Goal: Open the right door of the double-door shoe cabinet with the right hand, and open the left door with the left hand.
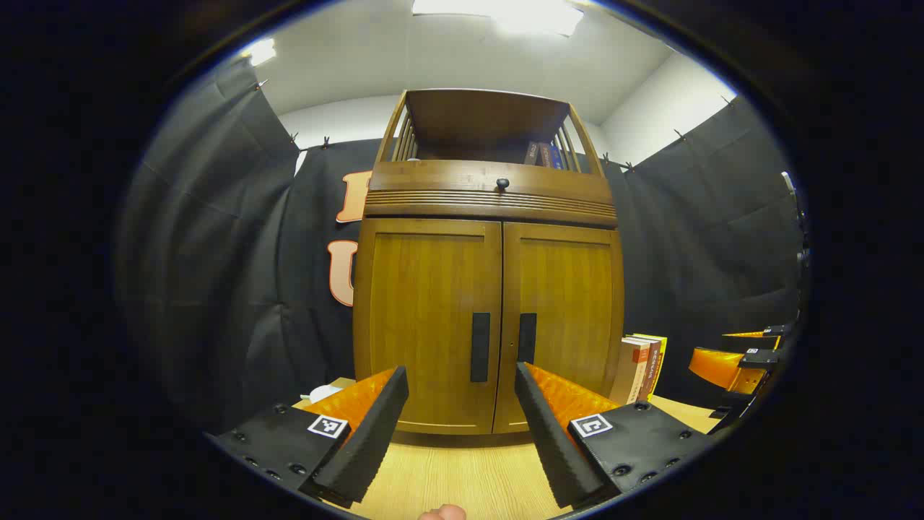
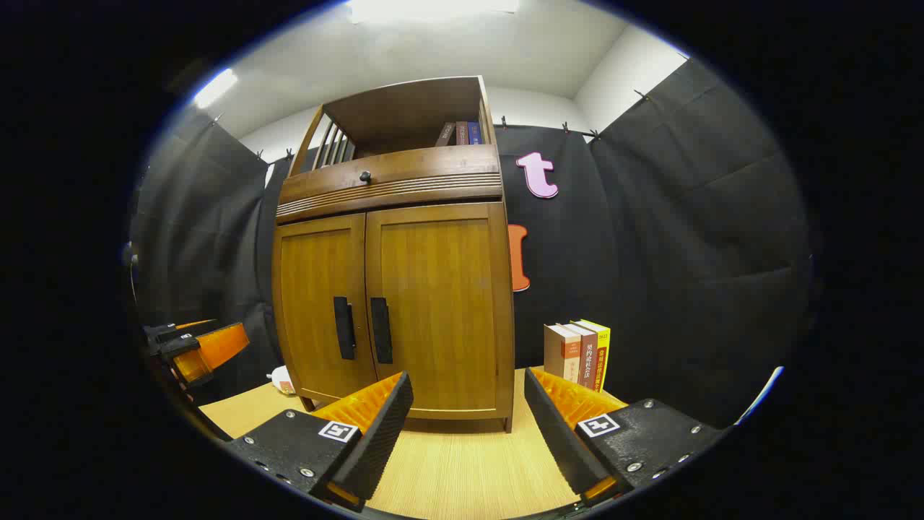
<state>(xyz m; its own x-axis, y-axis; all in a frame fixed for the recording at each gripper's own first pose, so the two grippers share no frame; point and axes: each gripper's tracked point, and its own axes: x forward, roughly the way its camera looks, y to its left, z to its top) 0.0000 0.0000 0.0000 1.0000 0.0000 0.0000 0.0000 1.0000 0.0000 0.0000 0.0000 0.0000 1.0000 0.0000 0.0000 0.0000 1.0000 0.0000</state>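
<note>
The wooden shoe cabinet (image 1: 491,289) stands on the table with both doors closed. Its left door (image 1: 426,310) and right door (image 1: 570,303) each carry a black vertical handle, the left handle (image 1: 480,347) and the right handle (image 1: 528,338), side by side at the middle seam. My left gripper (image 1: 462,426) is open, short of the doors, its gap framing the left handle. In the right gripper view the cabinet (image 2: 393,289) stands left of centre, with the handles (image 2: 361,328) up and to the left of my right gripper (image 2: 468,426), which is open and holds nothing.
Three upright books (image 1: 642,367) (image 2: 577,354) stand right of the cabinet. A drawer with a round knob (image 1: 502,183) sits above the doors, and an open shelf with books tops it. A small white object (image 2: 280,378) lies at the cabinet's left foot. Light wooden tabletop (image 2: 462,469) spreads in front.
</note>
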